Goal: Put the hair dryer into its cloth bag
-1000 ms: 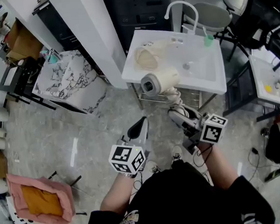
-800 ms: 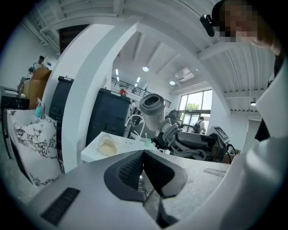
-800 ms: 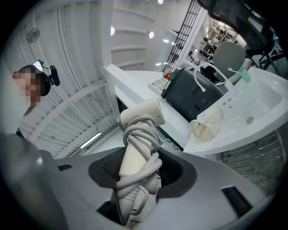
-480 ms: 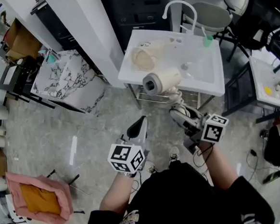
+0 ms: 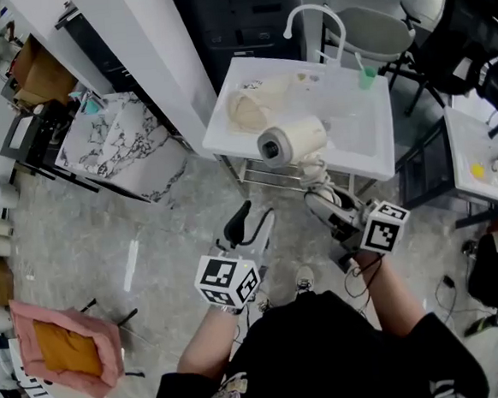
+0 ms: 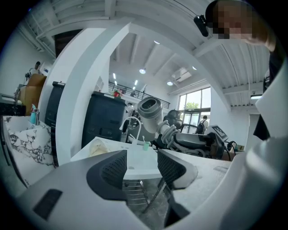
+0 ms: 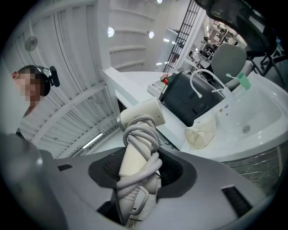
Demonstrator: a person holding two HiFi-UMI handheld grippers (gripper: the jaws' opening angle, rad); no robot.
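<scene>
The right gripper (image 7: pixel 135 173) pinches the cord-wrapped handle of the hair dryer (image 7: pixel 140 116), whose barrel rises beyond the jaws. The left gripper (image 6: pixel 141 166) is opening its jaws on nothing. Ahead of both, the cloth bag (image 5: pixel 246 110) lies on the white sink (image 5: pixel 356 138).

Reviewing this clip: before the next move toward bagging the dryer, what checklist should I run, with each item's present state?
1. Cream hair dryer secure in the right gripper: ok, the pads press on its handle.
2. Grey cord out of the way: ok, coiled round the handle.
3. Left gripper free for the bag: ok, its jaws are opening with nothing between them.
4. Cream cloth bag located: ok, it lies on the white sink counter.
5. Bag mouth open and facing the dryer: cannot tell.
6. Left gripper at the bag: not ok, it hangs short of the counter.
</scene>
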